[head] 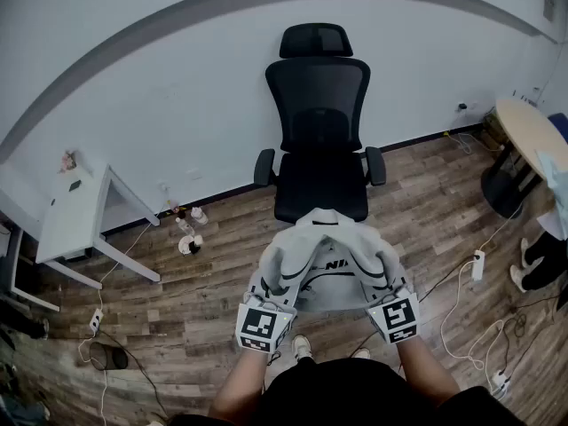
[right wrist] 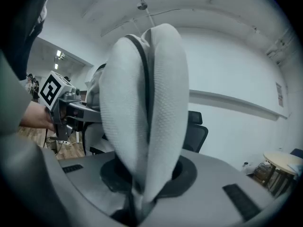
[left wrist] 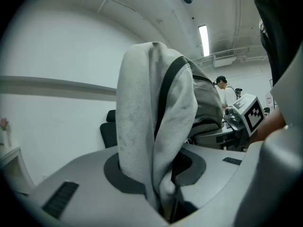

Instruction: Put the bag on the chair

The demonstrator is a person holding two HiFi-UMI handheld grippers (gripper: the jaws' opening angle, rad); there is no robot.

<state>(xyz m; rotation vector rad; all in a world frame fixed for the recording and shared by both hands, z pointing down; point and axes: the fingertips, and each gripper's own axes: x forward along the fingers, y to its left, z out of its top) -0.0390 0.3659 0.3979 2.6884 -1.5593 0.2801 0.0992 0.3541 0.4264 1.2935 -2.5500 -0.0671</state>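
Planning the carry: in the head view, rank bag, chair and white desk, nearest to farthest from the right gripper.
1. bag: clamped in the right gripper.
2. chair: straight ahead.
3. white desk: far left.

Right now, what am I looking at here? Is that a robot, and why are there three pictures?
It isn't a robot. A person holds a hand-held gripper in each hand. The head view looks down from a camera on the person's head. The other two pictures come from cameras riding on each tool, looking along its jaws. The left hand-held gripper and the right hand-held gripper are each clamped on one of the padded straps of a pale grey bag, which hangs in the air between them. Ahead stands a black office chair; the bag is not on it yet. Around it is a wooden floor with a power strip, and a white table stands at the left.
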